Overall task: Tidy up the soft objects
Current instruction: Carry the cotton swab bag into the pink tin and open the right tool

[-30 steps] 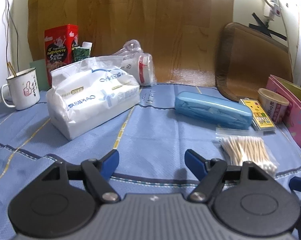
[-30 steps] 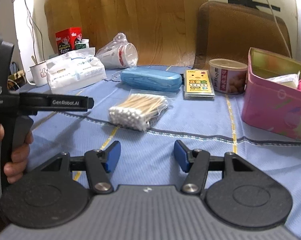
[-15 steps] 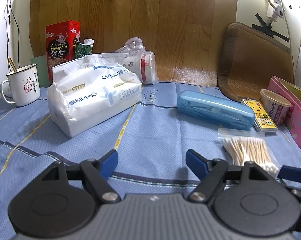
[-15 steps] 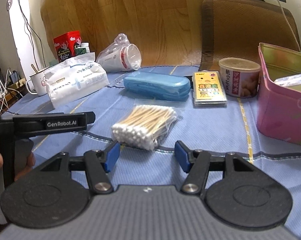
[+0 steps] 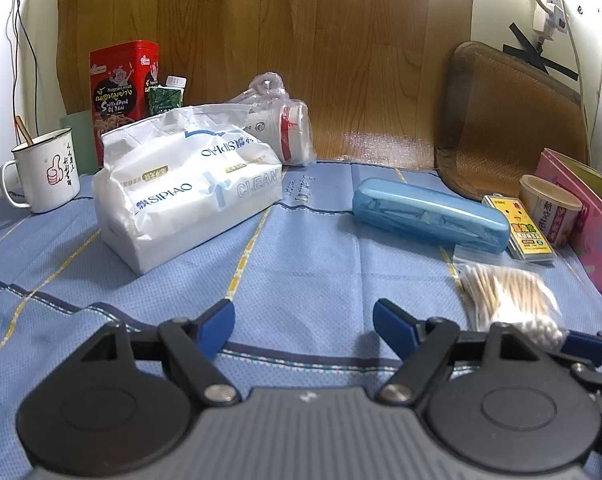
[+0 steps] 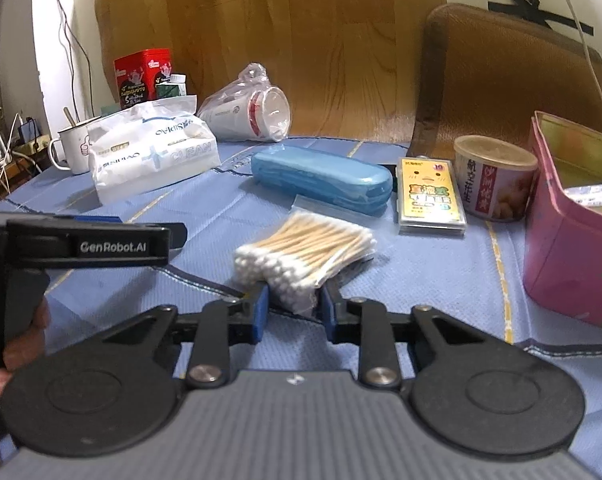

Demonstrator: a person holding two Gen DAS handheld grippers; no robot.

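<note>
So the right gripper (image 6: pixel 293 307) has just been closing its jaws, and the near, cotton-tipped end of the bag of cotton swabs (image 6: pixel 305 249) sits right between them. Both blue pads are pressed against the plastic, so it's clamped on the bag. The rest of the bag stretches away from that gripper and slightly to its right, lying on the blue cloth over the surface (image 6: pixel 441 280).

Just beyond the swabs there's a blue plastic case (image 6: pixel 321 176), and to the right of that a yellow card pack (image 6: pixel 429 196) and a small round tub (image 6: pixel 495 178). Further right of the gripper is a pink box (image 6: pixel 569 256) with its top open. Off to the far left sits the soft tissue pack (image 6: pixel 149 152), with a white mug (image 6: pixel 72 148) beside it and a bagged stack of paper cups (image 6: pixel 253 110) behind it.

The left gripper (image 5: pixel 304 322) hangs over bare cloth with its jaws standing wide and nothing between them. From its view the tissue pack is ahead and to the left, well apart from the pads, and the swab bag is off to its right, with the right gripper's blue tip touching the bag's near end. In the right wrist view you can see a hand (image 6: pixel 19 344) wrapped around the left gripper's handle.
</note>
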